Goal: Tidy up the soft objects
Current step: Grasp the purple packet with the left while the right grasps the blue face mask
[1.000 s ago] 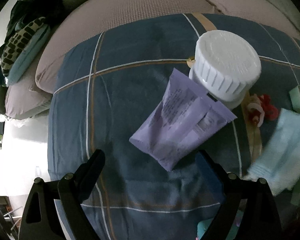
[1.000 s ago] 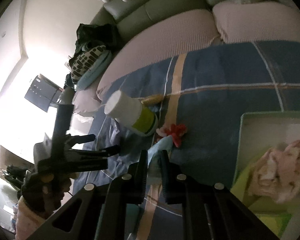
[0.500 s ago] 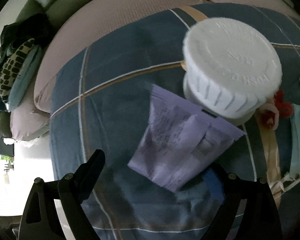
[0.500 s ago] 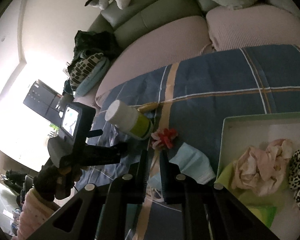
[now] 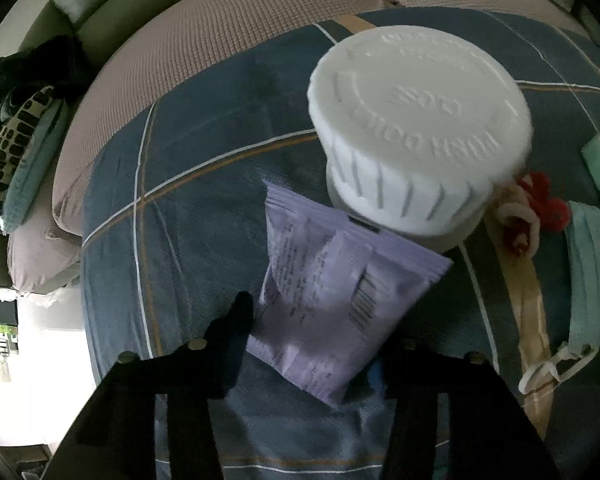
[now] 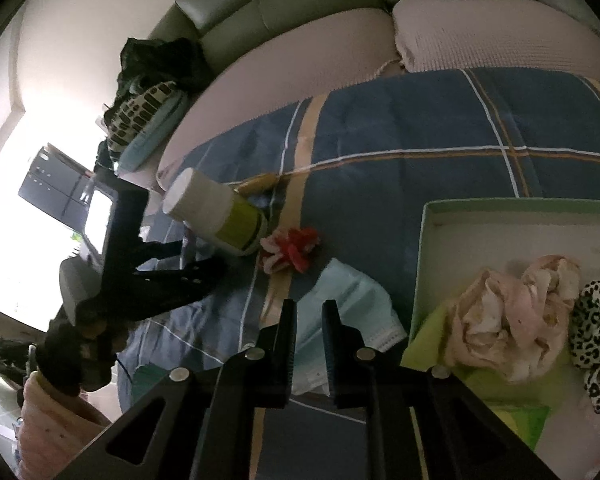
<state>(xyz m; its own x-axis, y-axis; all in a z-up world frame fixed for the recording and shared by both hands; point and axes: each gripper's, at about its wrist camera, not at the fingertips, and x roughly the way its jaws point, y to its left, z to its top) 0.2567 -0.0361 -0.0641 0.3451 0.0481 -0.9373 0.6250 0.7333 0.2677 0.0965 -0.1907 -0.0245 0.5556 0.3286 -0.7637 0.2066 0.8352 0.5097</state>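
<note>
My left gripper (image 5: 312, 344) is closing on the purple pouch (image 5: 336, 300), which lies on the blue blanket (image 5: 204, 216) against the white-capped bottle (image 5: 416, 148); a second ago its jaws stood wide. My right gripper (image 6: 309, 320), nearly shut, holds nothing; it has let go of the face mask (image 6: 352, 300) beside the box (image 6: 432, 240).

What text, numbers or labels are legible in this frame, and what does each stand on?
"PUSH DOWN", embossed upside down on the white bottle cap; remaining rim lettering blurred.
Central embossed mark on that cap: unreadable.
Purple sachet: printed lines and barcode, too small to read.
Bottle's green label: no readable text.
</note>
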